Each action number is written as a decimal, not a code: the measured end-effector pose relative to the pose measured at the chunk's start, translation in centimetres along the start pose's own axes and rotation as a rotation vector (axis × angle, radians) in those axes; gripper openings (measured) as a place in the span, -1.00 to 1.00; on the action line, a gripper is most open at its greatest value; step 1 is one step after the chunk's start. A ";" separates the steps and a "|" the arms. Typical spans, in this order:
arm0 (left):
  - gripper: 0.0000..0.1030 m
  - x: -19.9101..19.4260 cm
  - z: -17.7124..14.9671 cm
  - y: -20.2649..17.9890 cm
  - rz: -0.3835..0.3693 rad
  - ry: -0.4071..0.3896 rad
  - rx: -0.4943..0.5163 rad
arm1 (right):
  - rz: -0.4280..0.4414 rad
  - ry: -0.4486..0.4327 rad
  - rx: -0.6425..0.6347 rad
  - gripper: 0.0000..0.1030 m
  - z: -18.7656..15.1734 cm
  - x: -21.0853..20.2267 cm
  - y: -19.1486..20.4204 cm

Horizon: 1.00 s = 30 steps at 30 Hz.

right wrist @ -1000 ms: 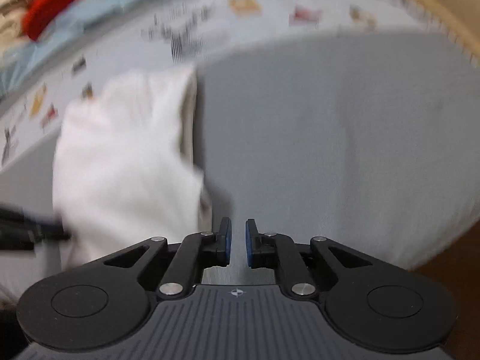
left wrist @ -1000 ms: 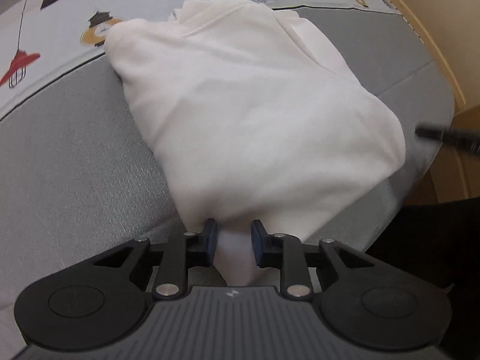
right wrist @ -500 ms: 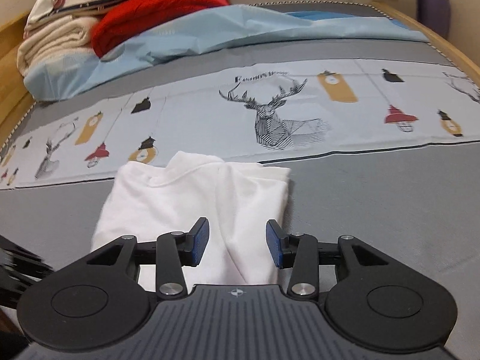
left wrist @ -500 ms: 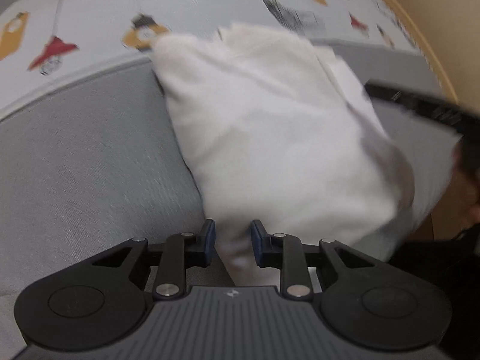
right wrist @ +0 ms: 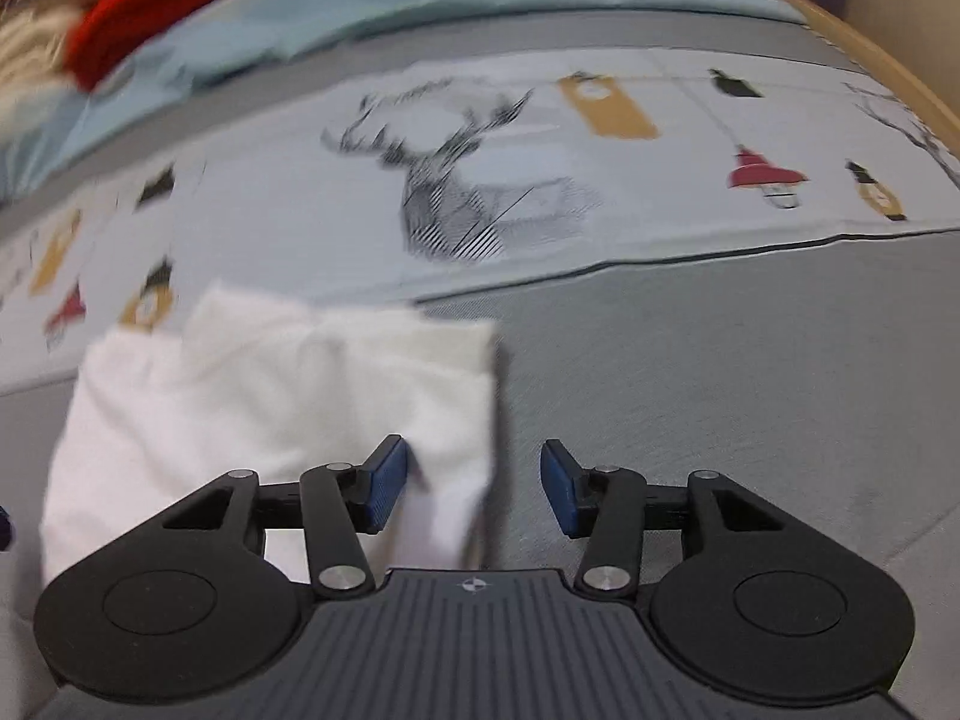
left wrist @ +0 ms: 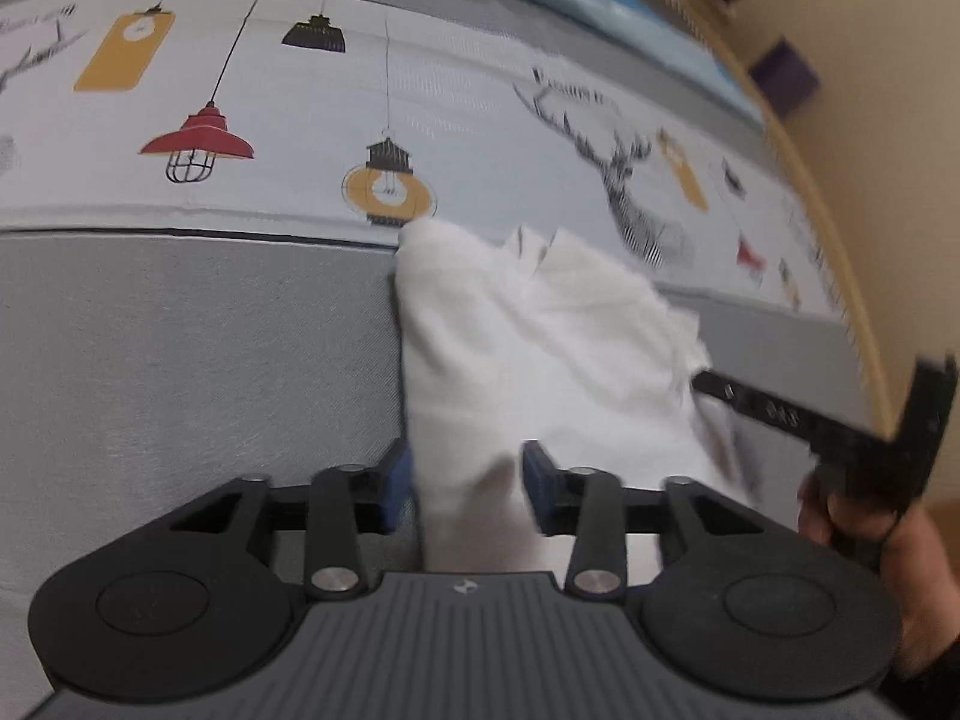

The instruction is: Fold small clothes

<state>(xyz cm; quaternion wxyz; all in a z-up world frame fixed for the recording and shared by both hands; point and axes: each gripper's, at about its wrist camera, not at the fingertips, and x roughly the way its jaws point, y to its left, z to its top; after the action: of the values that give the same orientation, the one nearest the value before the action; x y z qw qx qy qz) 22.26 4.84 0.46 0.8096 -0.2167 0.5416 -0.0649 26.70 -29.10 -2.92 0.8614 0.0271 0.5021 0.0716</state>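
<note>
A white garment [left wrist: 540,348] lies folded lengthwise on the grey bedsheet [left wrist: 180,360]; it also shows in the right wrist view [right wrist: 288,396]. My left gripper [left wrist: 468,480] is open, its blue pads either side of the garment's near left edge. My right gripper [right wrist: 474,480] is open wide around the garment's near right corner. The right gripper's body shows at the right of the left wrist view [left wrist: 828,420], held by a hand.
A printed panel with a deer [right wrist: 456,192] and lanterns runs across the bed behind the garment. A light blue cover [right wrist: 372,6] and a red cloth [right wrist: 156,18] lie at the far end. A wooden bed frame [right wrist: 870,54] curves along the right.
The left gripper has opened wider on the garment's near edge. The right gripper opened from shut, came over to the garment's right corner and opened further. Both views shifted.
</note>
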 end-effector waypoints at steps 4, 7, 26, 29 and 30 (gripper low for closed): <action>0.19 2.4 0.3 1.0 -0.028 0.037 -0.112 | 0.118 0.041 0.106 0.03 -0.3 -0.4 -2.4; 0.24 4.2 0.6 1.5 -0.061 0.073 -0.169 | 0.198 0.151 0.178 0.10 -1.0 0.6 -3.7; -0.22 2.6 3.6 0.8 0.031 -0.144 0.027 | 0.378 0.055 0.238 -0.71 2.0 1.8 0.0; -0.15 -0.1 4.7 2.1 0.029 -0.273 -0.009 | 0.374 -0.053 0.177 -0.77 2.8 0.7 2.2; -0.12 -0.6 4.9 2.4 0.045 -0.302 -0.018 | 0.347 -0.117 0.143 -0.75 3.2 0.0 2.9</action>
<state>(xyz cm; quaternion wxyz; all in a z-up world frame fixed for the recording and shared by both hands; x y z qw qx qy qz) 26.14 8.58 1.50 0.8811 -0.2192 0.4189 -0.0085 29.21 -26.11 -0.99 0.8598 0.1783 0.4427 0.1813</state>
